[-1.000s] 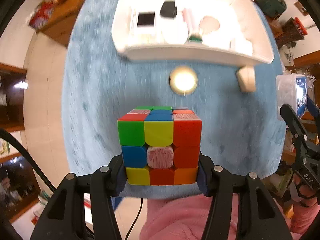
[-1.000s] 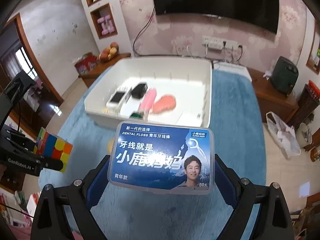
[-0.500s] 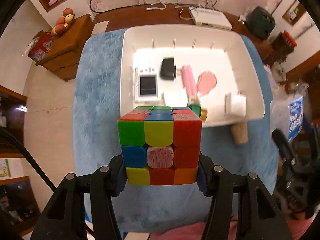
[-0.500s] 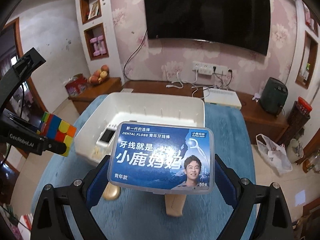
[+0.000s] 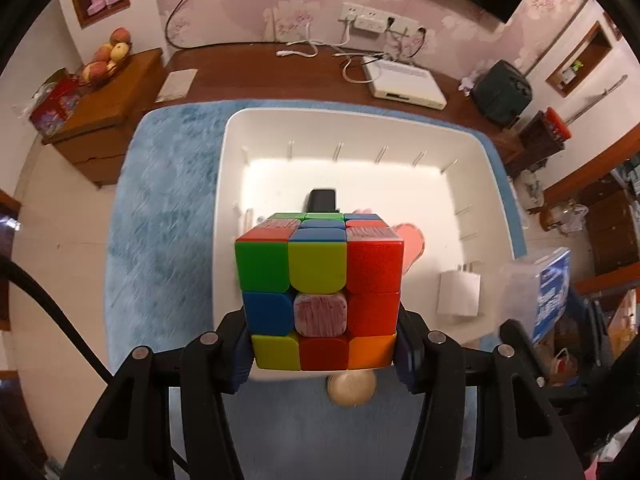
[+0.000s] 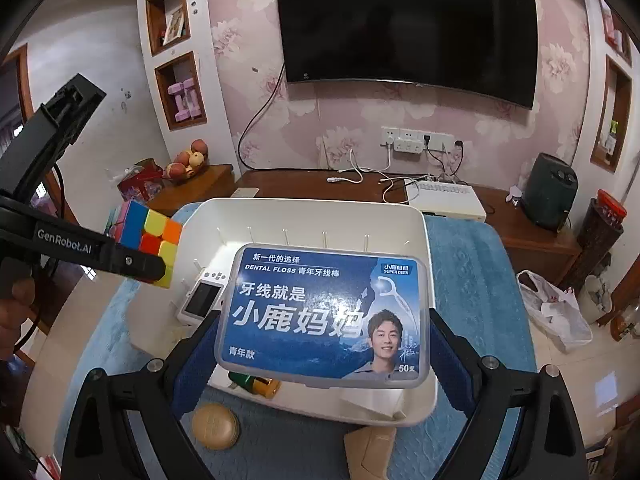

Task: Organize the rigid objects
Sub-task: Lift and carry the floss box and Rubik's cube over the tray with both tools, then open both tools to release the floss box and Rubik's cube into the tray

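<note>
My left gripper (image 5: pixel 322 354) is clamped on the puzzle cube (image 5: pixel 320 292), held over the near-left part of the white bin (image 5: pixel 496 184). My right gripper (image 6: pixel 320 354) is clamped on the dental floss box (image 6: pixel 324 316), above the bin's near edge. A round tan disc (image 6: pixel 215 425) lies on the blue mat (image 6: pixel 476 280), near side.

Both grippers are black with blue pads (image 6: pixel 192 364) and silver screws (image 5: pixel 435 336); the left gripper (image 6: pixel 136 264) shows white "GenRobot.AI" lettering.
</note>
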The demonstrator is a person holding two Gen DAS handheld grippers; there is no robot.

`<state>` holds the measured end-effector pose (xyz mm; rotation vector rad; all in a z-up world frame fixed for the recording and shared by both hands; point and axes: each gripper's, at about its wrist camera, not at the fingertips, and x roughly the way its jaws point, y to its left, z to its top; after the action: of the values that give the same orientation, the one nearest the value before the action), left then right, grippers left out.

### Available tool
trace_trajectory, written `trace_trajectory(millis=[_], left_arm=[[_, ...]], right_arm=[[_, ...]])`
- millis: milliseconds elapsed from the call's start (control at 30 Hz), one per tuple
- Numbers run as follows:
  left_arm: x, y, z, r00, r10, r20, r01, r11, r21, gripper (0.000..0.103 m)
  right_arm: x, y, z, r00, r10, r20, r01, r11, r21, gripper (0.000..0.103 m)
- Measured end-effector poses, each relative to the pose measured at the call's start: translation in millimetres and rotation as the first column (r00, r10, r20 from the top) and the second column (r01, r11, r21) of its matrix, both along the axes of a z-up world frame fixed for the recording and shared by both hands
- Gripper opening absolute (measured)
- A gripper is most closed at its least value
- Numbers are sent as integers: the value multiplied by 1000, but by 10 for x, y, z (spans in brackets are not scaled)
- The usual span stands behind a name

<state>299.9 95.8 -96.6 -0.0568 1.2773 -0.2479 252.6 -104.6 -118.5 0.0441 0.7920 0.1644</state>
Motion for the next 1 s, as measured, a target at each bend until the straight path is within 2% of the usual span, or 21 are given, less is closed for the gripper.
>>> trace_trajectory(millis=[200, 433, 533, 600, 667, 1000], left_arm=[[47, -58, 48, 996, -50, 73, 52, 998, -34, 59], [48, -148, 40, 994, -61, 94, 59, 998, 17, 59], [7, -155, 99, 992, -51, 119, 50, 999, 16, 63], [-27, -161, 174, 988, -52, 147, 50, 999, 23, 72], [-57, -164, 229, 984, -55, 168, 50, 998, 32, 75], [-381, -201, 475, 967, -65, 247, 51, 997, 62, 76]], right_arm=[[96, 17, -103, 1000, 2, -15, -2, 1000, -2, 95], [82, 64, -76, 1000, 20, 1, -20, 1000, -23, 95], [57, 59, -37, 1000, 19, 7, -19, 1000, -21, 96], [15, 40, 7, 1000, 17, 17, -16, 1000, -19, 96], [-18, 28, 47, 1000, 12, 26, -11, 1000, -19, 96], [-311, -54, 351, 997, -5, 80, 6, 1000, -8, 96]])
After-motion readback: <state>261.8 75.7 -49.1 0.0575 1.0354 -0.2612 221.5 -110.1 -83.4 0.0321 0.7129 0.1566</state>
